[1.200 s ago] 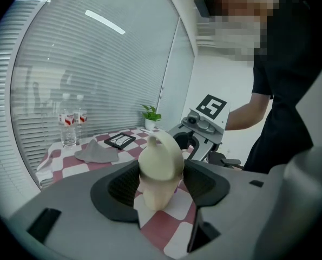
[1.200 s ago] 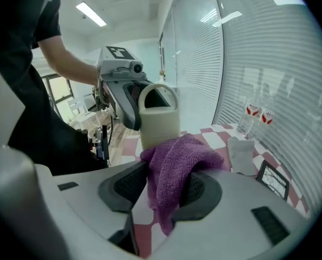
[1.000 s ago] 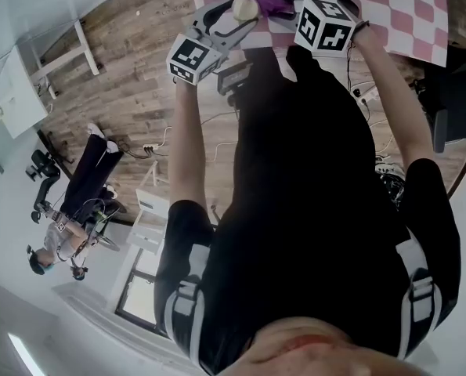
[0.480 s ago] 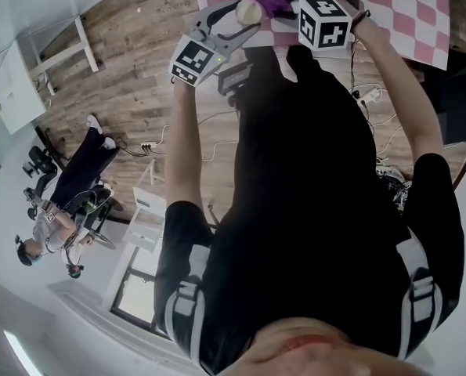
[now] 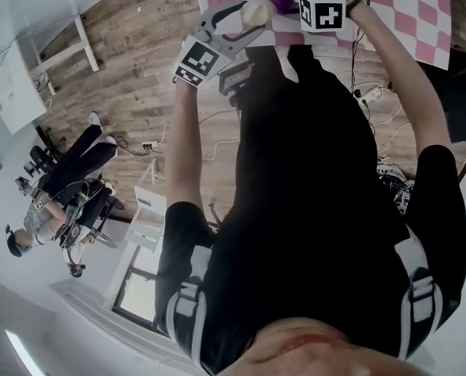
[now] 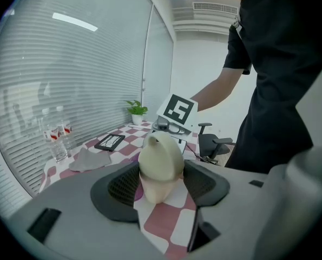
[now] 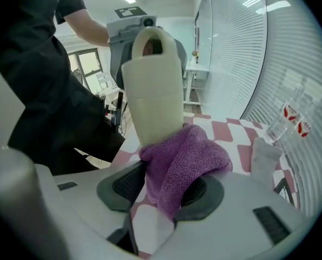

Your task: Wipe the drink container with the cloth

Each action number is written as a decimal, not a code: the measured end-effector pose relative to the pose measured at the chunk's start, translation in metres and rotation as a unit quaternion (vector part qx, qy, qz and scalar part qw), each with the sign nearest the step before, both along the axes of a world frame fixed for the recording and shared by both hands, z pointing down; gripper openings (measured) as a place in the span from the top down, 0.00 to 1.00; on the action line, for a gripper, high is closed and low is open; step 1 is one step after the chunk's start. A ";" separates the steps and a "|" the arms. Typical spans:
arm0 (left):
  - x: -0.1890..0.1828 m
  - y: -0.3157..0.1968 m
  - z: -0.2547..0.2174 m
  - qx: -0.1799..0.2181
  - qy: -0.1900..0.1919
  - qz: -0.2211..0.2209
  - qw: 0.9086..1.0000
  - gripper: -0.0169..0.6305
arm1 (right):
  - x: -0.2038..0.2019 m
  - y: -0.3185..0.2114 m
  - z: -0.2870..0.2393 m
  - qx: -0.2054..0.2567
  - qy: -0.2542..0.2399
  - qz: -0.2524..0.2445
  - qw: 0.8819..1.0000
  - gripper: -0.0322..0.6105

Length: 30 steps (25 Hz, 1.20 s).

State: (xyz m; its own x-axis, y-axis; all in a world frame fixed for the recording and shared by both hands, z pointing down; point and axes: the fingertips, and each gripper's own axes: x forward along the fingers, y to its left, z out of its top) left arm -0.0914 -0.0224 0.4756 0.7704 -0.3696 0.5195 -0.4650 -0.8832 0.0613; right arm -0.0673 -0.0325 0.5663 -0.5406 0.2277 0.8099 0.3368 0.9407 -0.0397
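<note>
The left hand-held gripper (image 6: 162, 186) is clamped on a cream drink container (image 6: 161, 161), one dark ribbed pad pressing each side of its body. The container's rounded top, with a small loop, points away from this gripper. The right hand-held gripper (image 7: 166, 191) pinches a bunched purple cloth (image 7: 188, 156) between its pads. Its jaws have just been opening a little, with the cloth between them. The cloth lies against the lower end of the container, which in the right gripper view rises upright above it with the loop uppermost. In the head view the two grippers meet at the top of the frame, with the person's bare forearms reaching out to them. The container and the cloth are touching between them, over a surface (image 5: 409, 18) covered in pink and white checks. Farther out on that surface, seen from the left gripper view, lie a flat grey rag (image 6: 87, 158) and a dark flat rectangular object (image 6: 111, 141). Two clear water bottles (image 6: 57, 137) stand near the blinds, and a small potted plant (image 6: 136, 111) stands at the far end. An office chair (image 6: 212, 142) stands beyond the surface's edge. In the head view the floor (image 5: 139, 77) is wood plank, and another person (image 5: 56, 202) is off to the left.
</note>
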 end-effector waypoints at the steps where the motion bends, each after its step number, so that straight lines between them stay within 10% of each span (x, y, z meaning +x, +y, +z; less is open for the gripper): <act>1: 0.002 0.000 0.000 0.002 -0.002 0.004 1.000 0.55 | 0.003 0.000 0.006 -0.002 0.009 -0.002 1.000 0.68; 17: 0.016 0.001 -0.003 0.014 -0.020 0.036 0.999 0.55 | 0.017 0.000 0.047 -0.033 0.073 -0.033 0.996 0.67; 30: 0.025 0.001 0.000 0.014 -0.028 0.052 0.998 0.55 | 0.010 -0.001 -0.006 0.048 0.028 -0.089 0.994 0.67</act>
